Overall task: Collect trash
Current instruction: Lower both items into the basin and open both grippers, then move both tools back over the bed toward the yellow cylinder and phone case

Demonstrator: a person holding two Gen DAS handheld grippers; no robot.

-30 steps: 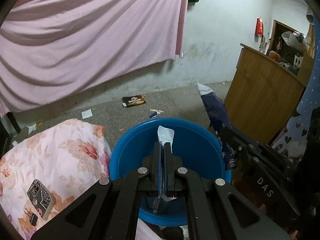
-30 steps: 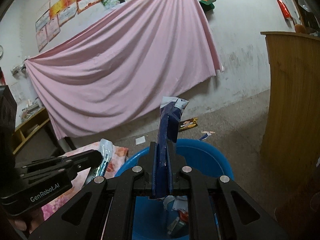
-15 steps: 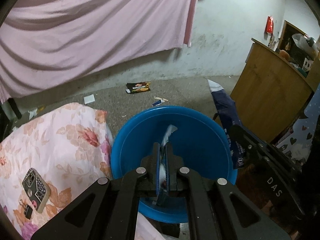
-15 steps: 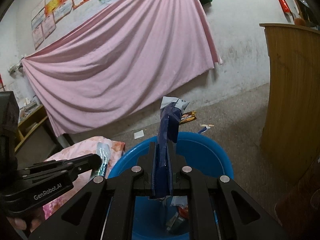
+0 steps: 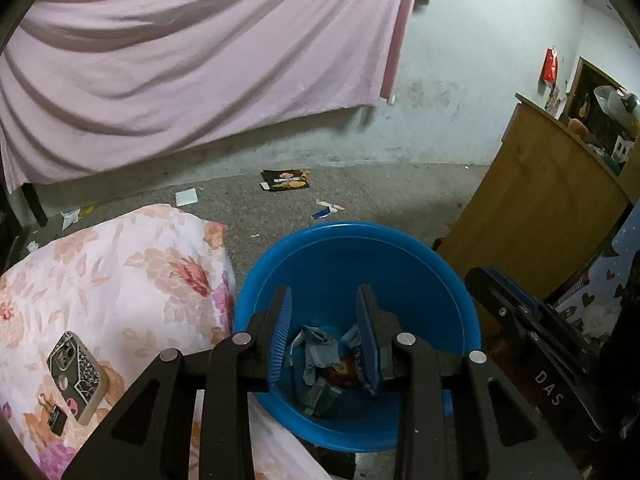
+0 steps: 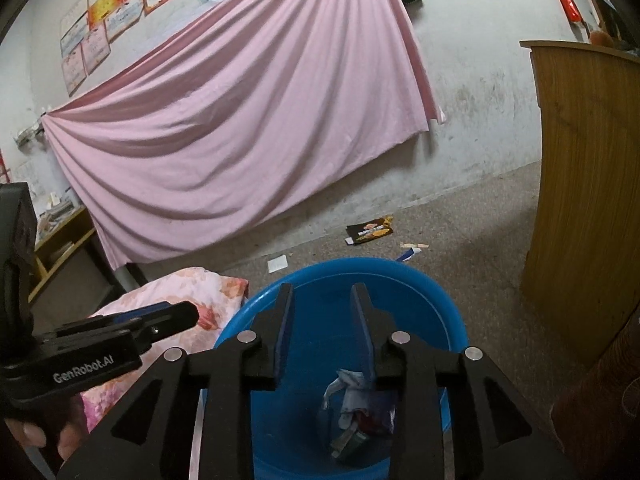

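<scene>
A blue plastic basin point(image 5: 420, 264) point(image 6: 416, 280) sits on the floor below both grippers. Crumpled wrappers point(image 5: 320, 354) point(image 6: 354, 408) lie in its bottom. My left gripper point(image 5: 324, 300) hangs over the basin with its jaws opening and nothing between its pads. My right gripper point(image 6: 322, 298) is also over the basin, jaws opening, nothing held. A dark snack wrapper point(image 5: 286, 180) point(image 6: 370, 230) lies on the floor near the wall, with a small blue-and-white wrapper point(image 5: 326, 210) point(image 6: 412, 250) closer to the basin. A white paper scrap point(image 5: 186, 197) point(image 6: 277, 263) lies on the floor too.
A floral quilt point(image 5: 120, 272) lies left of the basin, bearing a phone point(image 5: 78, 370) and a binder clip point(image 5: 54, 418). A wooden cabinet point(image 5: 540, 208) point(image 6: 588, 200) stands at the right. A pink sheet point(image 6: 240, 120) hangs on the wall. More paper scraps point(image 5: 70, 216) lie at far left.
Both grippers went from shut on wrappers to open. The left one's pale wrapper and the right one's dark blue wrapper have dropped out of the jaws into the basin.
</scene>
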